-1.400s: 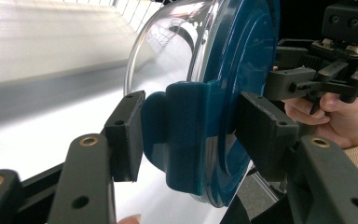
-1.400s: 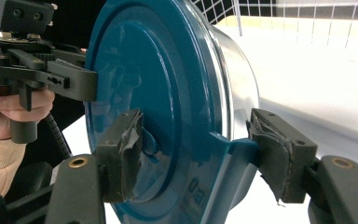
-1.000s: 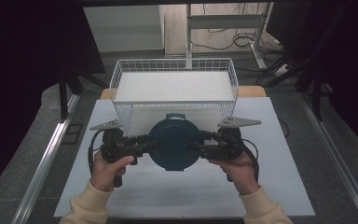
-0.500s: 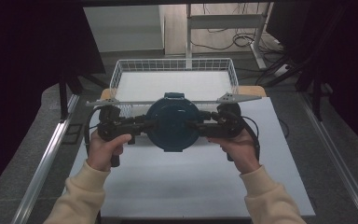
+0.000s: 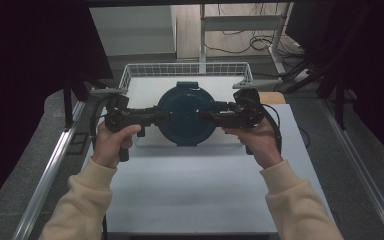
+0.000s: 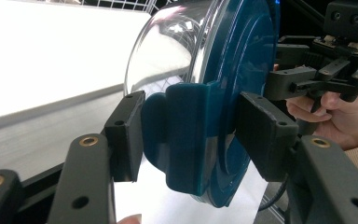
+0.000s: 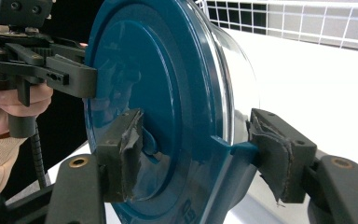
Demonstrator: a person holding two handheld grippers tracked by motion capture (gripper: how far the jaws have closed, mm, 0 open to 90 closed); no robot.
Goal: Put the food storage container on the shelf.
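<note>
In the high view you hold a round container with a dark teal plastic lid and clear bowl-shaped body [image 5: 187,116] at the centre of the frame, lifted off the white table [image 5: 200,195] and hanging in front of the white wire basket [image 5: 185,69] at upper centre; its teal lid faces up toward the camera, so the short axis through lid and bowl runs roughly vertical and the broad disc lies about level; a small tab [image 5: 186,85] on the rim points toward the top of the frame, at the basket.

Your left gripper [image 5: 156,115] comes in from the left of the disc and your right gripper [image 5: 211,118] from the right, opposite each other across its width; both reach in level.

In the left gripper view the jaws are clamped on a teal side latch [image 6: 184,135] of the lid, pads pressing either face; the clear bowl [image 6: 168,51] bulges to the upper left.

In the right gripper view the jaws pinch the rim; one pad sits on the lid's flat face [image 7: 140,93], the other on a teal latch [image 7: 235,151] at the bowl side.
</note>
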